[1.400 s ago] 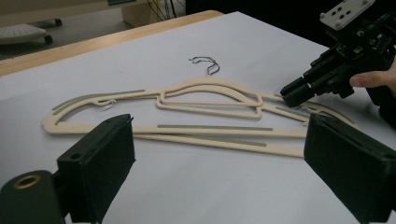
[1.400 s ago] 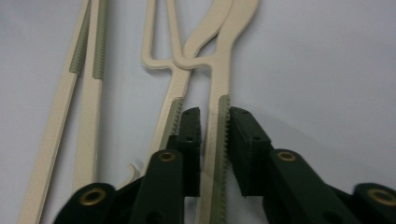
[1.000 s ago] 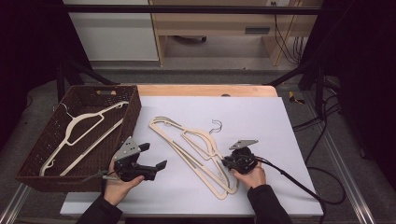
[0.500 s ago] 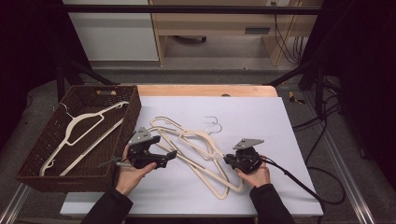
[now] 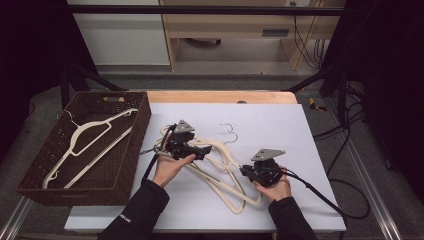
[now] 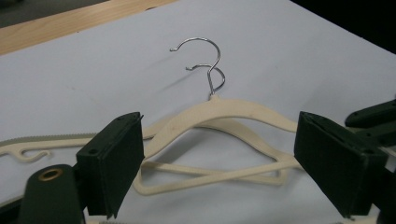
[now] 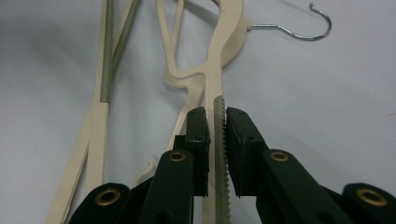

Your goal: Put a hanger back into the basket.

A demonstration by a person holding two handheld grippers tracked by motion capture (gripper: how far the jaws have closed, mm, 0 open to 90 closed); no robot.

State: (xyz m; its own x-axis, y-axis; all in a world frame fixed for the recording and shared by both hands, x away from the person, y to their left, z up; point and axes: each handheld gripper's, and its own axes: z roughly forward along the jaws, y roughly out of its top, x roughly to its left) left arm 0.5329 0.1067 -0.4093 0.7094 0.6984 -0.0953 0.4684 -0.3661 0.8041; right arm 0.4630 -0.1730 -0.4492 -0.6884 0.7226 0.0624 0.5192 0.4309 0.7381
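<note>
Two cream plastic hangers with wire hooks lie stacked and crossed on the white table top. My left gripper hovers over their left shoulders, open. In the left gripper view its jaws stand wide apart around the upper hanger, with the hooks beyond. My right gripper is at the hangers' lower right arm. In the right gripper view that gripper is shut on the hanger's ridged arm, the hook far ahead.
A dark wicker basket stands at the table's left with another cream hanger inside. A cable trails from the right gripper to the right. The table's wooden far edge lies behind the hangers.
My left gripper has moved from beside the basket to the right and forward, over the hangers. The right gripper has stayed on the hanger's arm, and the hangers shifted slightly.
</note>
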